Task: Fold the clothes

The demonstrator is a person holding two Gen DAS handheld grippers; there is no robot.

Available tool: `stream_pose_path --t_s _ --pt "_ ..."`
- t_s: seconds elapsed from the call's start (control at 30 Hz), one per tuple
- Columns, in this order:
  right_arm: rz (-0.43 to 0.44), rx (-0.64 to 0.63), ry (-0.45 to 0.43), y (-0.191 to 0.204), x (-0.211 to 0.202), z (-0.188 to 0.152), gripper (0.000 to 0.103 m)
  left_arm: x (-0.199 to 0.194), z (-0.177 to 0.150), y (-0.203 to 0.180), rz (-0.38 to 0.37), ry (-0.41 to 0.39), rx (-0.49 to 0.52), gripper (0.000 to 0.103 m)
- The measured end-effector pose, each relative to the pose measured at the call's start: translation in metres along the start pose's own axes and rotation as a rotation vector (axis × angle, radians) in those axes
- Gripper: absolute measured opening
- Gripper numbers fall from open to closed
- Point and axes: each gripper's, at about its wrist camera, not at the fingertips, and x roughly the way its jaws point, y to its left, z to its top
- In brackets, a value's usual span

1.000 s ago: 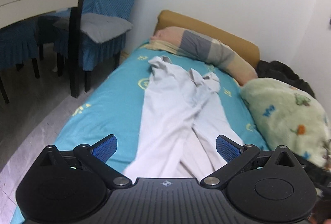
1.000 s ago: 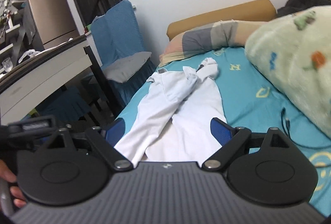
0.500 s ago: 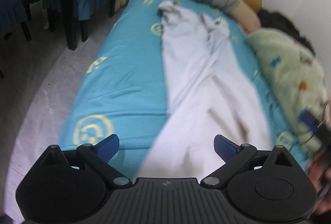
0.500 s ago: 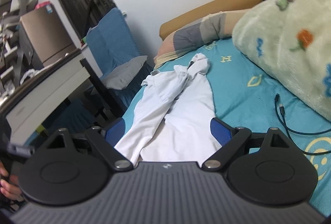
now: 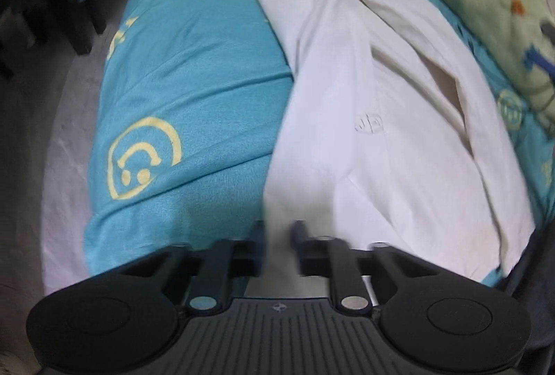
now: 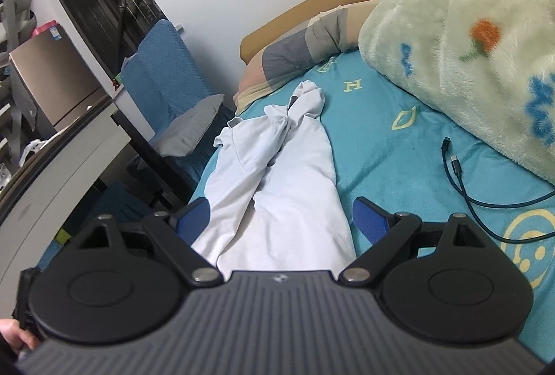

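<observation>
Left wrist view blurred w/ motion; near hem of the pale white-blue trousers [image 5: 364, 118] cut off behind gripper body, so exact contact hard to read. Far waistband end bunched & crumpled near the striped grey-peach pillow [image 6: 298, 56]. Trousers lie lengthwise on the teal bedsheet w/ yellow smiley prints [image 5: 194, 70], legs overlapping. Bare sheet strip to the left up to bed edge, then grey floor [image 5: 52, 118]; on the other side, fluffy pale-green blanket [image 6: 468, 38] crowds in, dark USB cable [image 6: 461, 181] loose on sheet beside it. Left gripper [image 5: 279, 231] nearly closed, narrow gap, pinching trouser-leg edge as far as blur allows. Right gripper [image 6: 281, 217] spread wide, straddling both trouser legs, gripping nothing.
</observation>
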Motion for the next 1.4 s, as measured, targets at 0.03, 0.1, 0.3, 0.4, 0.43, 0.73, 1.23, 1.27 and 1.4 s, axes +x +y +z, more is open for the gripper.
stream_pose_path --t_s 0.03,0.1,0.3,0.4,0.43,0.73,1.23,1.27,1.4 --pt "0.0 -0.004 0.0 0.0 0.0 0.0 0.091 -0.007 0.001 -0.011 0.033 0.003 0.059 0.004" --pt "-0.002 -0.01 0.002 0.001 0.0 0.0 0.09 -0.024 0.003 -0.035 0.092 0.003 0.171 0.003" --pt "0.02 0.011 -0.019 0.0 -0.006 0.003 0.09 -0.079 0.012 -0.133 0.095 -0.038 0.326 0.002" --pt "0.014 0.005 -0.023 0.0 -0.006 0.005 0.09 -0.071 0.012 -0.172 0.048 -0.016 0.29 0.002" --pt "0.012 0.007 -0.023 -0.001 -0.007 0.005 0.09 -0.063 0.012 -0.18 0.034 -0.001 0.273 0.002" --pt "-0.004 -0.006 0.078 -0.015 -0.006 0.002 0.09 -0.013 0.004 -0.138 -0.168 0.031 -0.168 0.041" --pt "-0.233 0.266 0.409 -0.071 -0.017 -0.052 0.09 -0.007 0.016 -0.037 0.138 -0.074 -0.637 0.082" --pt "-0.247 0.274 0.427 -0.072 -0.015 -0.055 0.09 -0.005 0.018 -0.04 0.149 -0.07 -0.617 0.084" --pt "-0.26 0.262 0.472 -0.068 -0.011 -0.064 0.092 0.009 0.014 -0.051 0.086 -0.018 -0.615 0.084"
